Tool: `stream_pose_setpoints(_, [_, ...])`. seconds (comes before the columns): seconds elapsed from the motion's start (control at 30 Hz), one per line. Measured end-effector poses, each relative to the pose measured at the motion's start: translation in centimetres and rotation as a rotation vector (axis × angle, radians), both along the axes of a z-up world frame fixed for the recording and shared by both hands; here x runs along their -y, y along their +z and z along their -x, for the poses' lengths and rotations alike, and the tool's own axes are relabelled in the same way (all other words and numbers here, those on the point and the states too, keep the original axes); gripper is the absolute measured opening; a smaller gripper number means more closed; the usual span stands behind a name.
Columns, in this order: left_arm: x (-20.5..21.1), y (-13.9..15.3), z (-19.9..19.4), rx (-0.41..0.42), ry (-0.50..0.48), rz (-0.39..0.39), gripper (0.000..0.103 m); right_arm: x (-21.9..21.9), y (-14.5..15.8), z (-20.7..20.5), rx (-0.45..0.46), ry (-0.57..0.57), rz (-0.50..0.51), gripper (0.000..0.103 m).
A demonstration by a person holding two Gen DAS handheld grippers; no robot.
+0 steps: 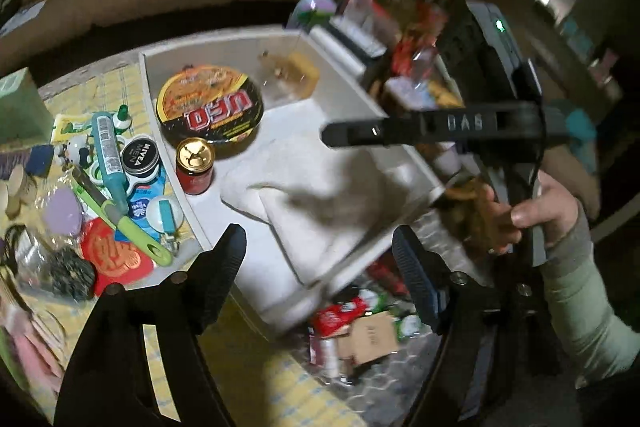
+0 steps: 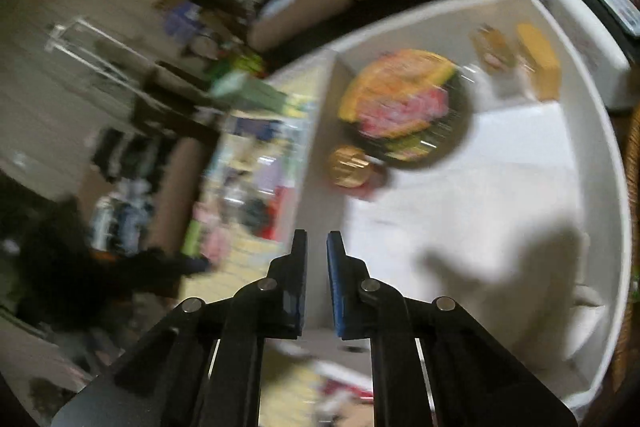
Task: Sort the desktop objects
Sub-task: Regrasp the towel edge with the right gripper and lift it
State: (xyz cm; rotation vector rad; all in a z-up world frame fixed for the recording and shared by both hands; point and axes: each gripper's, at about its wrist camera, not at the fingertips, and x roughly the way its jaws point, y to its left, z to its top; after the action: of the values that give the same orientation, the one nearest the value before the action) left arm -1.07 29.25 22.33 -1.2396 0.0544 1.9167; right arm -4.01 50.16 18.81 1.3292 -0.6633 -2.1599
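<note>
On the yellow checked tablecloth (image 1: pixel 120 83), a white bin (image 1: pixel 224 47) holds a noodle bowl (image 1: pixel 210 107) and red can (image 1: pixel 195 163); left gripper (image 1: pixel 316 259) spread, right gripper (image 2: pixel 317 247) pressed together, both empty

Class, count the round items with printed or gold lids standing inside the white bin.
2: the noodle bowl at the white bin's left side, and the gold-lidded red jar just before it. Others may be hidden.

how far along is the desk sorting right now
Done: the white bin holds the UFO noodle bowl, a gold-lidded red jar and a yellow box. In hand: nothing; left gripper open, right gripper shut, both empty. Left: the Nivea tin, green-handled tool and red packets still outside.
</note>
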Motion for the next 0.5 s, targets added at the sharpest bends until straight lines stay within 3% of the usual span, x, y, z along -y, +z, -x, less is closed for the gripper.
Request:
stream_pose_setpoints(0.07, [0.7, 0.5, -0.4, -0.009, 0.009, 0.006, 0.074, 1.7, 3.0, -0.1, -0.043, 0.007, -0.111, 0.011])
stream_pose_setpoints(0.13, [0.9, 0.5, -0.7, -0.029, 0.015, 0.03, 0.074, 1.6, 4.7, -0.1, -0.059, -0.035, -0.22, 0.039])
stream_pose_setpoints(0.17, [1.1, 0.7, -1.4, -0.039, 0.015, 0.037, 0.074, 1.1, 4.7, -0.1, -0.052, -0.059, -0.275, 0.076])
stream_pose_setpoints(0.2, [1.2, 0.5, -1.7, -0.048, 0.012, 0.042, 0.074, 0.5, 4.4, 0.0, -0.045, -0.091, -0.348, 0.089])
stream_pose_setpoints(0.27, [1.0, -0.3, -2.2, -0.061, 0.006, 0.047, 0.077, -1.2, 2.6, 0.0, -0.02, -0.143, -0.493, 0.087])
stream_pose_setpoints(0.3, [0.7, -0.7, -2.2, -0.065, 0.002, 0.047, 0.087, -2.0, 1.3, 0.2, 0.014, -0.158, -0.526, 0.082])
stream_pose_setpoints(0.4, [-0.7, -2.4, -1.9, -0.063, -0.015, 0.031, 0.087, -4.7, -3.3, 0.5, 0.14, -0.185, -0.477, 0.066])
stream_pose_setpoints(0.5, [-2.2, -3.7, -1.3, -0.042, -0.024, 0.017, 0.087, -5.3, -6.3, 0.7, 0.192, -0.194, -0.546, 0.066])
